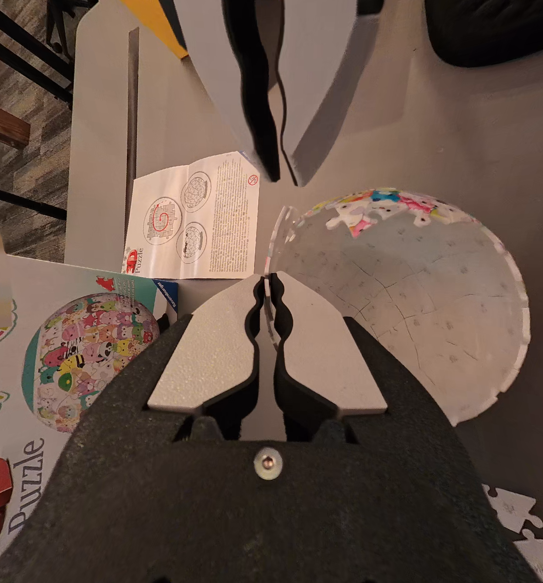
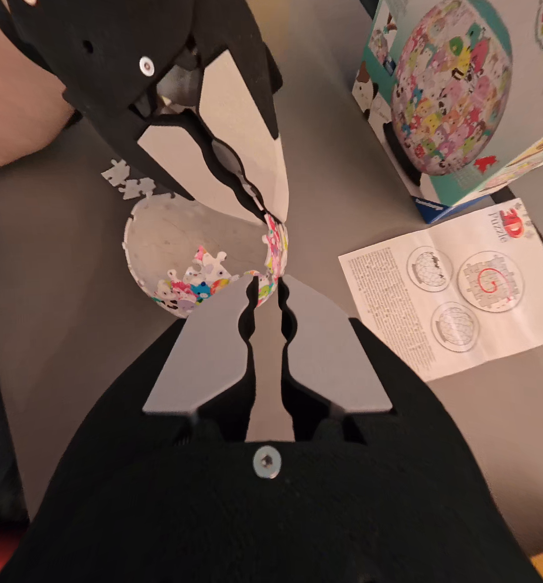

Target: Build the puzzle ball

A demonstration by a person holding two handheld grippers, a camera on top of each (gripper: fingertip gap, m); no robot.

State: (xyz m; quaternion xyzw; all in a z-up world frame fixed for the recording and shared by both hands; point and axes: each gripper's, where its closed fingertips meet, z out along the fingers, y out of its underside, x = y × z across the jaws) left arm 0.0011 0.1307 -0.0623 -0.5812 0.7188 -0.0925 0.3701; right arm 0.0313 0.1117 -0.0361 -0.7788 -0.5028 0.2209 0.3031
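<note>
Left wrist view: left gripper (image 1: 266, 277) clenched on the rim of the half-built puzzle ball (image 1: 421, 309) on the desk (image 1: 453, 142). Right gripper (image 2: 268, 279) stands parted at the rim. Roughly half assembled; loose pieces (image 1: 522, 517) lie unfitted.

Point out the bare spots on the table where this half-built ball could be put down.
Bare grey table lies between the half-built ball and the puzzle box, and again left of the ball, below the loose white pieces. It is crowded on the other side, where the instruction sheet and box sit close together. The left gripper pinches the ball's rim.
</note>
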